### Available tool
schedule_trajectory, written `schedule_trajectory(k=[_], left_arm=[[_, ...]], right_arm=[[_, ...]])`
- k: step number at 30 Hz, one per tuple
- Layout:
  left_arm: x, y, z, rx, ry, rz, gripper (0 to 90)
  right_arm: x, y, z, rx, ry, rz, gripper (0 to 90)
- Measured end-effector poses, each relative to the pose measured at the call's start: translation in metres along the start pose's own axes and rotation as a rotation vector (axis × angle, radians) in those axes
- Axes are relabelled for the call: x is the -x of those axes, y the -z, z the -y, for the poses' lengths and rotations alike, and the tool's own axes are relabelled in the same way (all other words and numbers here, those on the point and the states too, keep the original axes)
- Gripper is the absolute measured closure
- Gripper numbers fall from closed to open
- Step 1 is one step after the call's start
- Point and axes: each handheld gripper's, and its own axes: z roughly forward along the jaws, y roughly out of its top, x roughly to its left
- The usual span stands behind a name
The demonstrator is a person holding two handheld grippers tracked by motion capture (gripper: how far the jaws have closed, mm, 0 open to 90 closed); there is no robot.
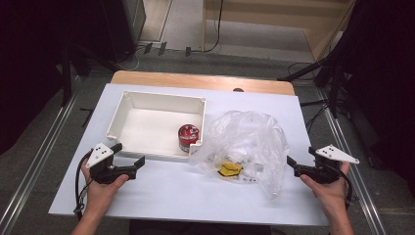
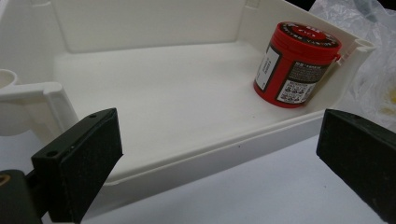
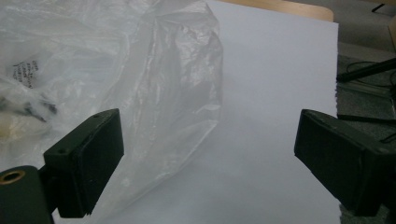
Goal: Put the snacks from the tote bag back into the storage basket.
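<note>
Your right gripper (image 1: 293,165) sits just beside the clear plastic bag (image 1: 247,142) with its jaws spread wide and nothing between them; your left gripper (image 1: 131,163) is also wide open and empty, hovering at the near wall of the white bin (image 1: 128,108).

The bag is the risk. Its film is thin, crumpled and slippery — if you close on a single loose fold at the edge, you will likely lift only the skin, and the contents can slide toward the mouth and spill onto the white table (image 1: 171,191). Pull sideways and the whole bag may drag across the table and bump the bin. In the right gripper view the nearest film (image 3: 173,93) looks puffed and empty, so a pinch there may catch air rather than anything solid.

On your left, the open jaws straddle the bin's near rim; closing there would clamp the wall rather than the jar, and a lift could tip the bin.

As for contents: the bin holds one red jar (image 2: 295,65) with a dark printed label, standing upright in its near right corner, close against the walls; the rest of the bin floor is bare. The bag holds a yellow item (image 1: 229,169) and some small pale pieces with dark marks — too blurred to identify.
</note>
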Motion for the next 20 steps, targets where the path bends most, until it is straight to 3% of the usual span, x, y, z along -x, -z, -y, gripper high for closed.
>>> schedule_trajectory(k=[9, 20], left_arm=[[0.0, 0.0, 0.0, 0.002, -0.003, -0.003, 0.3], [0.0, -0.002, 0.001, -0.002, -0.003, -0.007, 0.3]], right_arm=[[0.014, 0.001, 0.008, 0.026, -0.05, 0.004, 8.5], [0.016, -0.003, 0.014, 0.04, -0.077, 0.003, 9.5]])
